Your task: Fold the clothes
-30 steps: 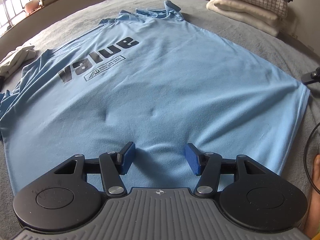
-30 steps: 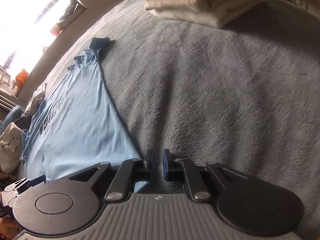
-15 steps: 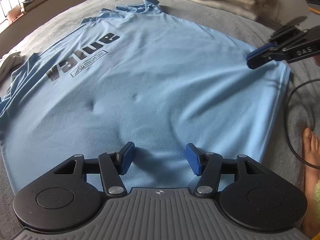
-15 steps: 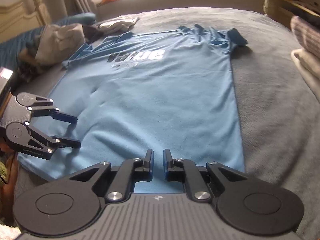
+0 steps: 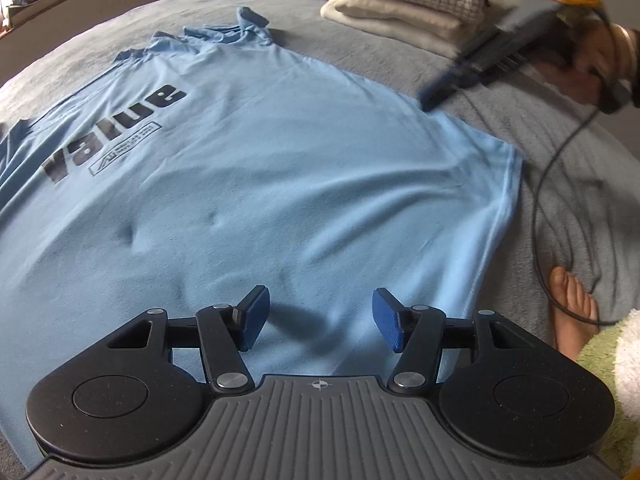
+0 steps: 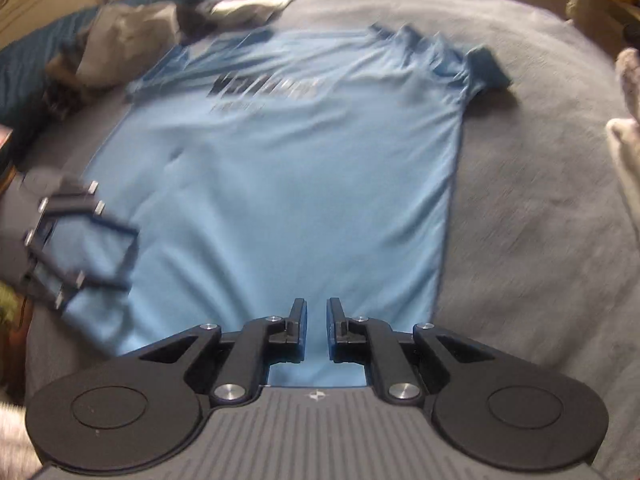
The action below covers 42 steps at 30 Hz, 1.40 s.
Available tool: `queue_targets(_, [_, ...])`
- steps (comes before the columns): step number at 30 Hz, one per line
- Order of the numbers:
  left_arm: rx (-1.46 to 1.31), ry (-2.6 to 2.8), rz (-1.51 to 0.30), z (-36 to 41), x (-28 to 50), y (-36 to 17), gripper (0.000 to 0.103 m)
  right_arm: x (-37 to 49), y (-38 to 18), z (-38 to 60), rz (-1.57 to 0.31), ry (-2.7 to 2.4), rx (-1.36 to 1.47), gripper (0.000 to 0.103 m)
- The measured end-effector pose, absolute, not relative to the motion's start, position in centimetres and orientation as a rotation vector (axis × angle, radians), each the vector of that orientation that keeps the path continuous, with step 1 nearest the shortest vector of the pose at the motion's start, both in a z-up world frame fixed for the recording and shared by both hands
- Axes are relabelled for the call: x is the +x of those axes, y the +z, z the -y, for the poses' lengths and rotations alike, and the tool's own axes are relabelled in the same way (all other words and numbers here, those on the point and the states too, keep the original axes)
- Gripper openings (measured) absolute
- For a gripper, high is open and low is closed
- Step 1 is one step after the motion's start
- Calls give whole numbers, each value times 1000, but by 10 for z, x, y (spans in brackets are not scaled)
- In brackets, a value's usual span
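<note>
- Where the left wrist camera looks down, a light blue T-shirt [image 5: 280,168] lies spread flat on a bed covered by a grey blanket [image 5: 500,92], its dark "value" print toward the upper left and its collar at the far end.
- Left tongs [image 5: 318,320] hover low over the shirt's near hem, blue pads well apart, with nothing between them.
- At the upper right of this view the right tongs [image 5: 430,98] appear blurred, their tip near the shirt's right edge (whether it touches the cloth I cannot tell), gripped by a hand [image 5: 580,76].
- A stack of folded towels [image 5: 400,12] rests at the far side of the bed, a black cable [image 5: 538,208] trails over the blanket, and a bare foot [image 5: 572,312] lies at the right.
- Seen from the right wrist camera (a blurred view), the same T-shirt [image 6: 288,184] stretches away, collar far, sleeve folded at the upper right.
- Right tongs [image 6: 317,328] sit over the near hem, fingers almost together with only a narrow gap, gripping nothing.
- Left tongs [image 6: 124,256] show at the left edge over the shirt's left hem, spread apart.
- A pile of loose clothes [image 6: 128,36] lies beyond the shirt at the upper left.
</note>
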<state>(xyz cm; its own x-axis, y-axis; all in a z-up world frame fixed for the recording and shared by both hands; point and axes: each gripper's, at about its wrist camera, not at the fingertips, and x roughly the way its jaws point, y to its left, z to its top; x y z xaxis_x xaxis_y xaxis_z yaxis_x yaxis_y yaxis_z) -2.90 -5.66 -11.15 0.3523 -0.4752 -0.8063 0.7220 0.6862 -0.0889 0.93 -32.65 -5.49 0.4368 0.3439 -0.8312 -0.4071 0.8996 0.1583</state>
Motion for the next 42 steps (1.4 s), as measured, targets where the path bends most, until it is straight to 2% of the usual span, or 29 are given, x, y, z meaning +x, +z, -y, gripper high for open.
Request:
queue_targets(3, [308,-800,-947,57,-30,-116,57,49,-68,331,-976,405,-29,11])
queue_targets(7, [277,-819,-965,51,-26,-117,57,62,-97,343,-1017,355,-97,9])
queue_targets(10, [230,-846,-986,43,-22,-120,60,50,-98,378,-1021,323,-6,6])
queue_targets(16, [205,-900,-977,42,-22,-123,72,58,-74,391,-960,290,36,8])
queue_targets(22, [190,-913,-981,41,-20,-123,72,96,-93,370,-944,347,96,8])
queue_targets(24, [189,-908,-986,41,-20,-122,72,101,-104,377,-961,304,108,0])
queue_targets(25, [189,-906,-988,41,-20,-121,72,99,-105,382,-958,261,127,0])
queue_targets(28, [184,-892,-994,39,-22,-122,72,82,-91,397,-925,149,169,0])
queue_targets(31, [197,-888,-993,38,-26,-122,72,58,-80,400,-955,291,227,0])
queue_targets(37, [241,-891,-986,39,-33,-122,73,0,-99,387,-1148,378,81,3])
queue_targets(42, [244,-894,-1007,36,-45,-122,73,-61,-79,405,-1174,179,12,5])
